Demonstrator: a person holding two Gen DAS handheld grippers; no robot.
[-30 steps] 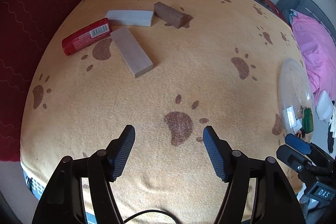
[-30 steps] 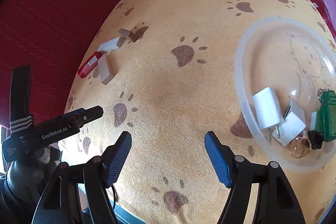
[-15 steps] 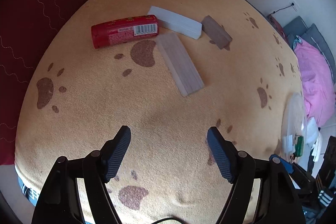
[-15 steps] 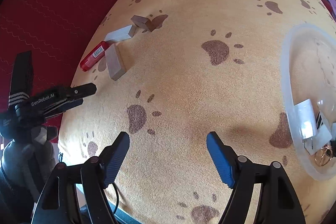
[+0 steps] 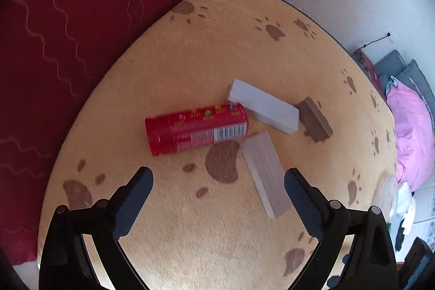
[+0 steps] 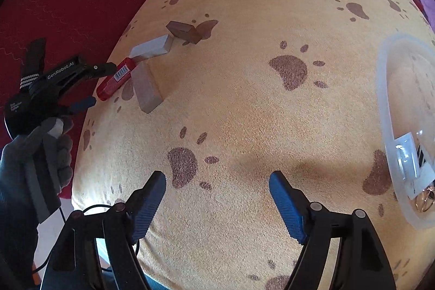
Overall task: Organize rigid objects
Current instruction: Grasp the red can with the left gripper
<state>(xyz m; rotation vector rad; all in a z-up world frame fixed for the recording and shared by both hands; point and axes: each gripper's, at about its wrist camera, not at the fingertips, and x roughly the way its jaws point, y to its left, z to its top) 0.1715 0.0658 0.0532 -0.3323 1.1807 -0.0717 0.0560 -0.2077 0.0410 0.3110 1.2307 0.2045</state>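
While my left gripper (image 5: pixel 218 178) hangs over the cloth with its jaws just spread wide and nothing between them, the right gripper (image 6: pixel 217 182) also stands open and empty. Nearest the left fingers lies the pale grey block (image 5: pixel 265 173), then the red tube (image 5: pixel 197 131), the white block (image 5: pixel 263 108) and the dark brown block (image 5: pixel 315 122) beyond, all crowded together. I judge that closing on the tube could roll it or nudge the grey block beside it. Under them is a soft orange paw-print blanket (image 5: pixel 206 72); the clear bowl (image 6: pixel 386 99) sits well apart, with a red wall (image 5: pixel 68 18) behind.
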